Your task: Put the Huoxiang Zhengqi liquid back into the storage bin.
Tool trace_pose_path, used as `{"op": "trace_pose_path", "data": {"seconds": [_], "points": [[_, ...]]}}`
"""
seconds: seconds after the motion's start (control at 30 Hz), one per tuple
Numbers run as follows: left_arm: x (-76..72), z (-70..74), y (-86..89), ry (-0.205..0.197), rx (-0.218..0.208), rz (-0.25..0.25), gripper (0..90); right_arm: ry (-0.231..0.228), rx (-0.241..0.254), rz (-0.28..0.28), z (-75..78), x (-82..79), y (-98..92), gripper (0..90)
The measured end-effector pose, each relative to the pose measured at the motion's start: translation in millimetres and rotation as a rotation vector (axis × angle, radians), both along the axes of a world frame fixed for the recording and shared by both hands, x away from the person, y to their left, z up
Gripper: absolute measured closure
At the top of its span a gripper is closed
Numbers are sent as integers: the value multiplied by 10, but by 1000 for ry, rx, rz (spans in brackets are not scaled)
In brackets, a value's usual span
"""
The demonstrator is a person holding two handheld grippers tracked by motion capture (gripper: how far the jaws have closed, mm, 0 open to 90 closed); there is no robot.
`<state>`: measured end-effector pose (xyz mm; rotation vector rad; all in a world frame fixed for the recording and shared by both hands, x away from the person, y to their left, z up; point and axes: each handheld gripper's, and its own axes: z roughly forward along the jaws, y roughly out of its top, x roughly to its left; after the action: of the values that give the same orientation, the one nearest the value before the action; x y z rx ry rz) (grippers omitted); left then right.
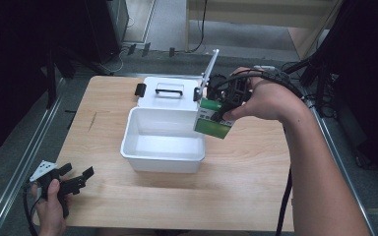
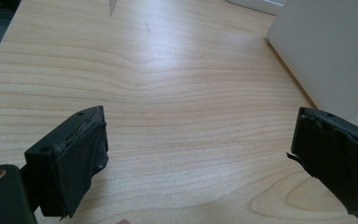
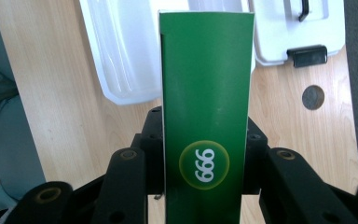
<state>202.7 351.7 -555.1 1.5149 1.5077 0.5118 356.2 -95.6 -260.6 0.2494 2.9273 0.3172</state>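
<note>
Fingers of the right gripper (image 1: 225, 114) pinch a green carton (image 1: 213, 118) by its two narrow sides, jaws pressed against it, seen clearly in the right gripper view where the carton (image 3: 207, 93) rises straight up between them with the "999" logo facing the camera. Held that way the box hangs long-axis along the jaws, likely so it can go end-first into the white bin (image 1: 142, 150).

Carton position: in the air, over the right edge of the bin, tilted a little, not touching rim or table. Bin itself sits mid-table, looks empty inside. Its lid (image 1: 170, 91) lies flat just behind, at the far side, touching or nearly touching the bin, with a black handle (image 1: 169, 91) on top and a black latch (image 1: 140, 89) at its left end. Probably parked there to keep the opening free.

Left gripper (image 1: 76, 178) rests low at the near left corner of the wooden table (image 1: 256, 187), jaws wide apart, holding nothing; left gripper view shows bare wood between them and the bin wall (image 2: 326, 51) off to the right. Judged idle, kept clear of the drop path.
</note>
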Motion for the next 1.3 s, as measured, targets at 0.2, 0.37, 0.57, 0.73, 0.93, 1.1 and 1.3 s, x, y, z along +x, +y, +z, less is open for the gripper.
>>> {"op": "trace_pose_path", "data": {"seconds": [0.2, 0.37, 0.57, 0.73, 0.93, 1.1, 1.3], "points": [[1, -1, 5, 1, -3, 0, 45, -1, -7, 25, 3, 9, 184, 641], [1, -2, 6, 0, -5, -1, 45, -1, 9, 53, -28, 23, 333, 641], [2, -3, 7, -1, -7, 0, 45, -4, 14, 99, -78, 41, 487, 640], [3, -4, 9, -2, -10, 0, 45, -19, -8, 148, -166, 62, 576, 640], [4, -5, 9, -3, -13, 3, 45, -28, -26, 195, -298, 76, 613, 639], [6, -5, 9, -1, -12, 5, 45, -22, -36, 207, -402, 126, 618, 638], [5, -3, 12, 1, -7, 0, 45, -17, -40, 199, -527, 137, 639, 638]]}}
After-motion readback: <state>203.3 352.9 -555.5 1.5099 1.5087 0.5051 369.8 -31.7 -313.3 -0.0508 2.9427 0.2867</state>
